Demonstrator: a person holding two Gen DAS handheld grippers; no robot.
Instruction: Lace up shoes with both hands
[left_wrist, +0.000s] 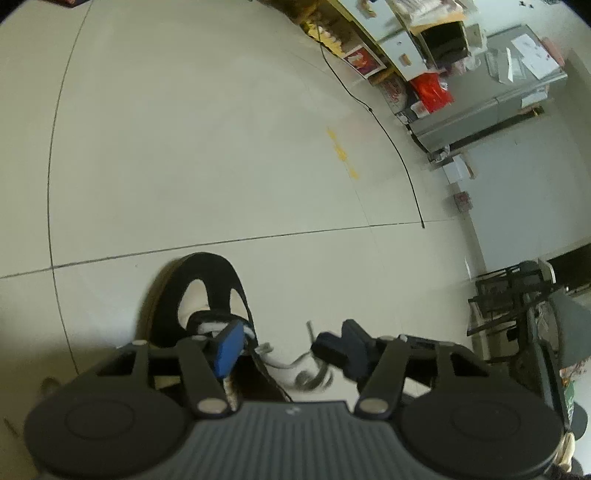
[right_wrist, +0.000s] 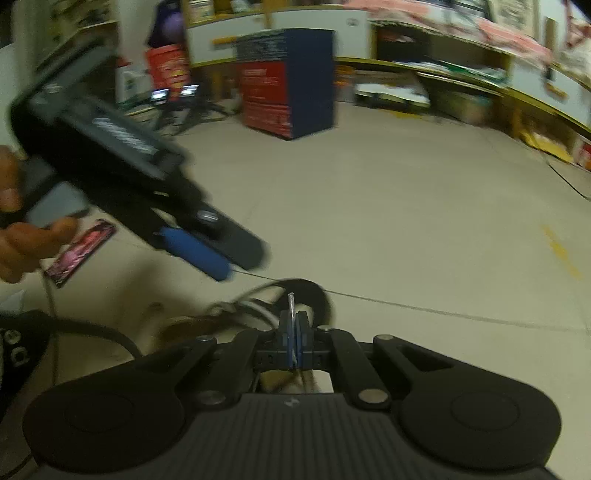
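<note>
A black and white shoe (left_wrist: 207, 295) lies on the tiled floor, toe pointing away, under my left gripper (left_wrist: 284, 343). That gripper is open, its blue pads (left_wrist: 229, 347) wide apart, with a loose white lace (left_wrist: 310, 373) curling between them and the lace tip (left_wrist: 309, 326) sticking up. In the right wrist view my right gripper (right_wrist: 294, 325) is shut on the lace, whose tip (right_wrist: 291, 299) pokes up above the pads. The shoe's black toe (right_wrist: 314, 291) shows just beyond. The left gripper (right_wrist: 240, 260) hangs above and to the left, blurred, held by a hand (right_wrist: 22, 229).
A thin black cable (left_wrist: 388, 129) runs across the floor toward shelves and a grey cabinet (left_wrist: 491, 107). Yellow marks (left_wrist: 341, 151) dot the tiles. A blue and red box (right_wrist: 291, 81) stands ahead, and a flat pink packet (right_wrist: 81, 251) lies on the floor at left.
</note>
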